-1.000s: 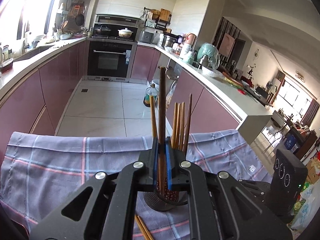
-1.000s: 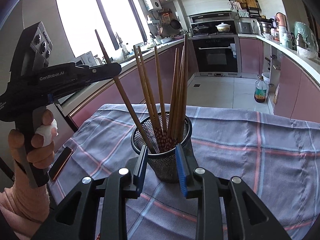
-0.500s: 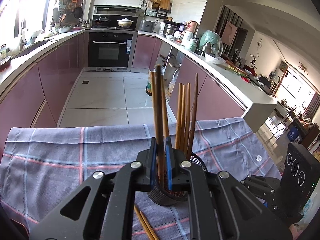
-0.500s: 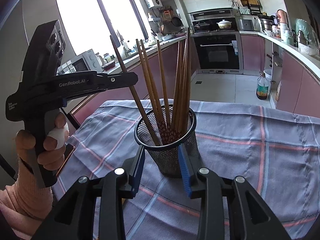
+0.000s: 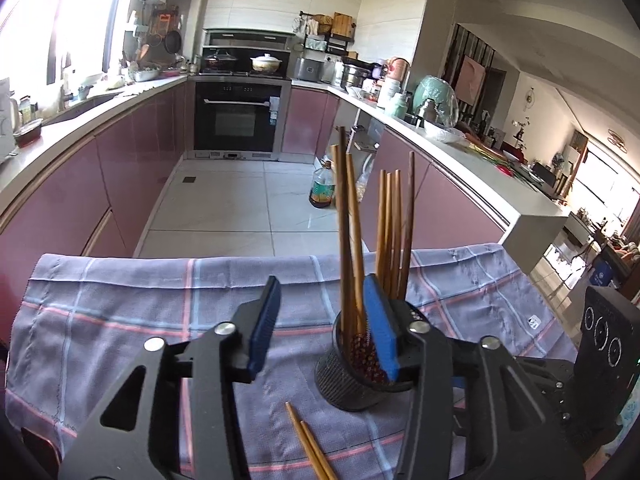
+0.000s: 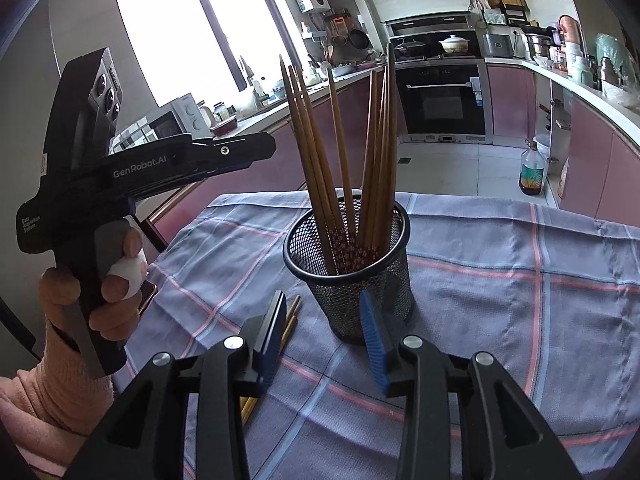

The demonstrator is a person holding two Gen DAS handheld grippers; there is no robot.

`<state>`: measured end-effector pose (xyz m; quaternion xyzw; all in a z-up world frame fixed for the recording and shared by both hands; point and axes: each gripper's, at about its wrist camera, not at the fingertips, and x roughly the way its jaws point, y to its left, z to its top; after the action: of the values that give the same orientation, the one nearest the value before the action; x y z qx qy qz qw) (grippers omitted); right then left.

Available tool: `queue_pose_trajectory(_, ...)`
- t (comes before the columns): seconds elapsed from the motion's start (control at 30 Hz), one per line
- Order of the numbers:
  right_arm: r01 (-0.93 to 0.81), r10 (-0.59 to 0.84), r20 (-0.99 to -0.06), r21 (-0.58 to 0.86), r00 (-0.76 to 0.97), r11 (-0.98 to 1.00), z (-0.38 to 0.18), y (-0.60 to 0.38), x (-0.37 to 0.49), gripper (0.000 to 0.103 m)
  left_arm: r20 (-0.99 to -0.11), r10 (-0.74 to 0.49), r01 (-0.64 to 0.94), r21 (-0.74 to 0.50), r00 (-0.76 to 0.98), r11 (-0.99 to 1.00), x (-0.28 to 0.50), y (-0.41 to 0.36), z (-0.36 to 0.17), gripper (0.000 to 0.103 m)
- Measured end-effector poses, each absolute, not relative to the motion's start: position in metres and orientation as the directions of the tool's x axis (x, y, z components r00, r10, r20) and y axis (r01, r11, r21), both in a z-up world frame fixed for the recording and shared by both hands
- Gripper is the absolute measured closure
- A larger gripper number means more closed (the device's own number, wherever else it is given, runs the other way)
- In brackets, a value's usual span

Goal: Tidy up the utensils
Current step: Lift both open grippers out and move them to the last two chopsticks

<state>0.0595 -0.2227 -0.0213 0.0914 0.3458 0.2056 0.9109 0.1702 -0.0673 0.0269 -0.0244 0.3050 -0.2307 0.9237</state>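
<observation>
Chopsticks (image 6: 344, 168) stand bunched in a black mesh cup (image 6: 352, 280), leaning against its rim, patterned ends down at the bottom. The left gripper (image 5: 324, 320) is held low and level over the desk, its blue-padded fingers (image 5: 264, 320) spread wide and released, grasping nothing; its right finger overlaps the near side of the cup in the left wrist view, though whether it touches is unclear. From the right wrist view the person's left hand (image 6: 100, 280) grips the handle, a white bandage on one finger and a pink sleeve at the wrist. The right gripper (image 6: 324, 332) sits just before the cup, its fingers (image 6: 374, 340) also parted and empty, one on each side of the cup's base without clasping it.

A grey-blue checked cloth (image 5: 120, 304) with pink and pale lines covers the desk. Two loose chopsticks (image 5: 310, 444) lie flat on the cloth, side by side, near the cup's base on the left gripper's side. Beyond the desk runs a kitchen with mauve cabinets (image 5: 120, 168), a black built-in oven (image 5: 238, 120) with pots on the hob above, a bright window (image 6: 192, 32), and a bottle of oil (image 5: 322, 190) standing on the tiled floor.
</observation>
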Motion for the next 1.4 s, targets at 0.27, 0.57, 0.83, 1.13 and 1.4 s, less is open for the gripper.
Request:
queue_pose_trajectory(0.27,-0.338,0.462,-0.606,0.314,0.648,0.887,-0.027,-0.212,0.055,0.066,-0.53,-0.387,0.365,-0.151,0.754,0.919,0.134,-0.04,0.015,0.045)
queue_pose_trajectory(0.57,-0.381,0.488,-0.645,0.312,0.588,0.87,-0.044,-0.183,0.056,0.066,-0.572,-0.335,0.323,-0.126,0.749,0.938,0.11,-0.017,-0.009,0.043)
queue_pose_trajectory(0.83,-0.401,0.49,-0.684,0.302,0.541,0.865,-0.059,-0.163,0.054,0.066,-0.611,-0.308,0.285,-0.139,0.73,0.949,0.099,0.001,-0.031,0.043)
queue_pose_trajectory(1.13,-0.41,0.458,-0.738,0.266,0.496,0.872,-0.077,-0.145,0.055,0.066,-0.648,-0.285,0.259,-0.138,0.706,0.956,0.089,0.011,-0.052,0.043)
queue_pose_trajectory(1.4,-0.405,0.417,-0.771,0.226,0.482,0.886,-0.086,-0.129,0.057,0.067,-0.649,-0.281,0.265,-0.126,0.707,0.956,0.084,0.006,-0.055,0.043)
